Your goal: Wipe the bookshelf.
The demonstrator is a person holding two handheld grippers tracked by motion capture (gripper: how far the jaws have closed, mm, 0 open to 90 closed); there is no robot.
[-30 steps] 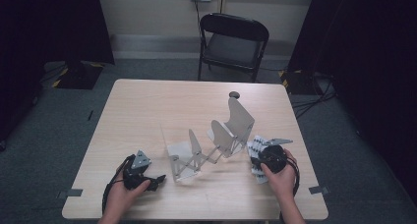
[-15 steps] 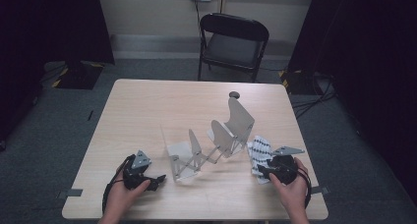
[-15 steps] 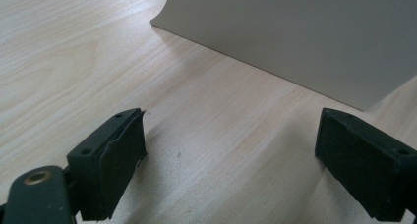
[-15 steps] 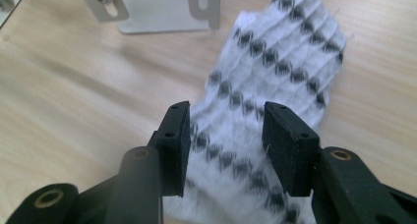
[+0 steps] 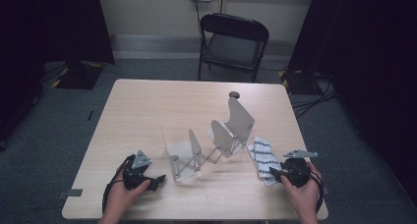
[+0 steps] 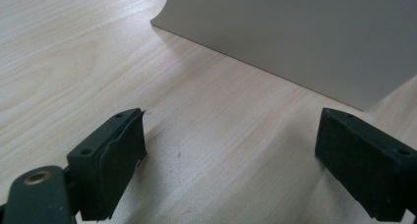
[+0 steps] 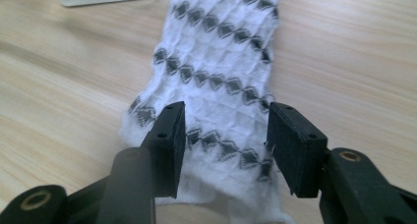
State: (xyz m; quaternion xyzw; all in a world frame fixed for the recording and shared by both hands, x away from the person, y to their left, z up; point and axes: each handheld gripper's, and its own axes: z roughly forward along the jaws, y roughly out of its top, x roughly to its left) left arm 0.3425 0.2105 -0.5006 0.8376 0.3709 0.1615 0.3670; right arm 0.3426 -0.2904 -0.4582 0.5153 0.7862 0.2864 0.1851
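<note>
A white cloth with black diamond stripes (image 5: 262,156) lies flat on the table's right side, just right of a folding metal rack (image 5: 231,128). My right gripper (image 5: 273,174) sits at the cloth's near end. In the right gripper view the cloth (image 7: 216,62) stretches away under that gripper (image 7: 223,135); its jaws have just been opening and stand apart over the fabric without pressing it. Near the table's front left, my left gripper (image 5: 156,181) rests with its jaws wide. Nothing is between them in the left gripper view (image 6: 231,150), and a grey rack plate (image 6: 295,32) stands just ahead.
The wooden table (image 5: 147,116) has a small dark round object (image 5: 234,94) near its far edge. A black folding chair (image 5: 231,42) stands behind the table. Cables trail from both grippers toward the front edge.
My right hand has slid right and back toward the table's near edge, and its jaws have spread wider over the cloth. The left hand has not moved.
</note>
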